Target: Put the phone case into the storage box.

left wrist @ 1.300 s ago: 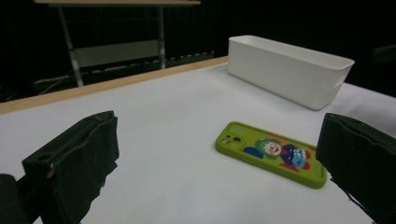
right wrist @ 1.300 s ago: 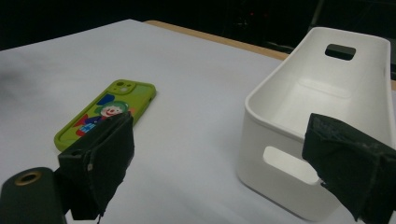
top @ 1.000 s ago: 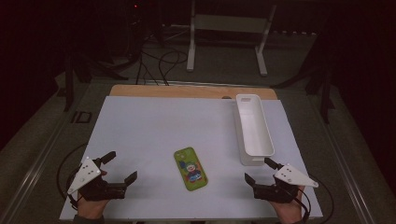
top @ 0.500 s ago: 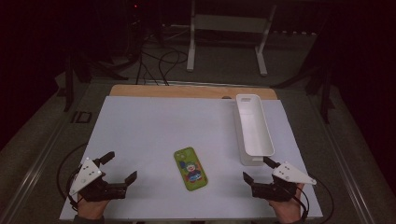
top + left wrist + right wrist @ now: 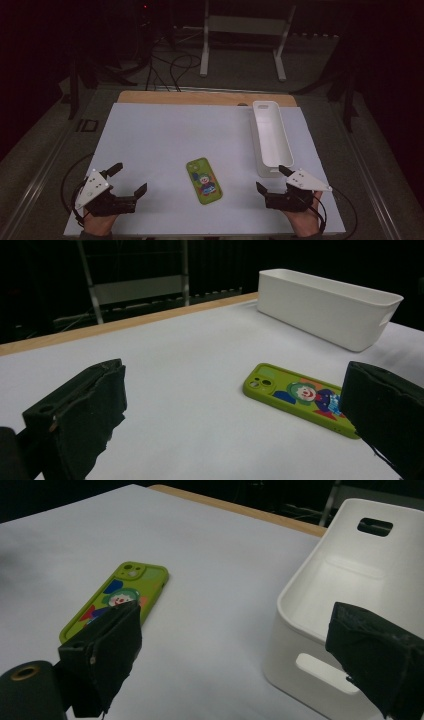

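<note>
green phone case (image 5: 203, 181) lies flat on our white worktop (image 5: 175, 140), between our two grippers and near the long white bin (image 5: 270, 137). our left gripper (image 5: 126, 180) is wide and holds nothing. our right gripper (image 5: 272, 178) is wide too, just beside the bin.

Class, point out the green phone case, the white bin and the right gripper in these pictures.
green phone case (image 5: 204, 181): high view, on the clown picture at its middle.
white bin (image 5: 260, 106): high view, on its far rim.
right gripper (image 5: 272, 179): high view, midway between its open fingertips.
</note>
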A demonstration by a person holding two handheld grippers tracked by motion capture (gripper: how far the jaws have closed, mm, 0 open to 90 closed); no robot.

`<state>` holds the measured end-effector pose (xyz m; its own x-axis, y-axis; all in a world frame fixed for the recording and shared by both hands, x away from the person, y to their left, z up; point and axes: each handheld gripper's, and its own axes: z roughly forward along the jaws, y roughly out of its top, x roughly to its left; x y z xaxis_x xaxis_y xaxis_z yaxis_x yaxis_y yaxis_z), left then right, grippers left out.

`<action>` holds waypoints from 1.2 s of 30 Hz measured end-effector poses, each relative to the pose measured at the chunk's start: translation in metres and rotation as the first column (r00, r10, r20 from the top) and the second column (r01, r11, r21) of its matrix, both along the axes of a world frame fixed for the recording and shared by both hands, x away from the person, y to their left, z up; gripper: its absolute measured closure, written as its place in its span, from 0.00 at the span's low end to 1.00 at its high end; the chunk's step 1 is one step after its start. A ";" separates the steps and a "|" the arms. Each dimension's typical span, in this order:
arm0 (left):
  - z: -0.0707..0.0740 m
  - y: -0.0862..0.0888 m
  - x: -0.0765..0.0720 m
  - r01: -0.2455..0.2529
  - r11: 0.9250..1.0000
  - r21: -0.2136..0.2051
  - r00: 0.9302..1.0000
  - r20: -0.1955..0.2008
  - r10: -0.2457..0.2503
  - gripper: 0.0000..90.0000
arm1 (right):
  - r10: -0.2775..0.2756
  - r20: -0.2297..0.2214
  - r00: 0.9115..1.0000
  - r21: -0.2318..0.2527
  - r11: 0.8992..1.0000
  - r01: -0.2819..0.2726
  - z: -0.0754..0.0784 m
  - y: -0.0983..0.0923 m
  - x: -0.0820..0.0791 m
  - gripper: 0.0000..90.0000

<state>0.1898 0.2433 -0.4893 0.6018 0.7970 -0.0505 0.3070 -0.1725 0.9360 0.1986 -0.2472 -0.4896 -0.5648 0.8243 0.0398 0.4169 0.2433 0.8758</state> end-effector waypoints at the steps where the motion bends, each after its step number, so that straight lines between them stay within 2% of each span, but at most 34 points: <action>1: 0.000 -0.001 0.000 0.002 1.000 0.005 1.000 -0.001 -0.002 0.00 | 0.001 -0.004 1.000 -0.003 1.000 -0.001 0.001 0.001 0.000 0.08; 13: 0.002 -0.002 0.000 0.001 1.000 0.008 1.000 0.004 -0.001 0.00 | 0.029 -0.035 0.999 0.023 0.999 -0.028 0.010 0.006 0.009 0.09; 16: 0.002 -0.002 0.001 0.003 1.000 0.008 1.000 0.002 -0.003 0.00 | 0.033 -0.036 0.999 0.019 0.999 -0.033 0.010 0.007 0.010 0.08; 18: 0.001 -0.002 0.001 0.005 1.000 0.011 1.000 0.000 -0.005 0.00 | 0.035 -0.061 0.997 0.007 0.999 -0.035 0.015 0.015 0.016 0.08; 22: 0.002 -0.002 0.001 0.001 1.000 0.010 1.000 0.001 -0.001 0.00 | 0.042 -0.074 0.996 0.003 0.999 -0.042 0.017 0.020 0.019 0.08; 36: 0.002 -0.002 0.001 -0.010 1.000 0.020 1.000 -0.006 0.011 0.00 | 0.061 -0.107 0.992 -0.006 0.998 -0.062 0.025 0.039 0.027 0.08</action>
<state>0.1909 0.2409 -0.4872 0.5932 0.8041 -0.0383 0.3142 -0.1874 0.9307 0.2257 -0.2085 -0.4645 -0.6074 0.7886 0.0955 0.4921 0.2792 0.8245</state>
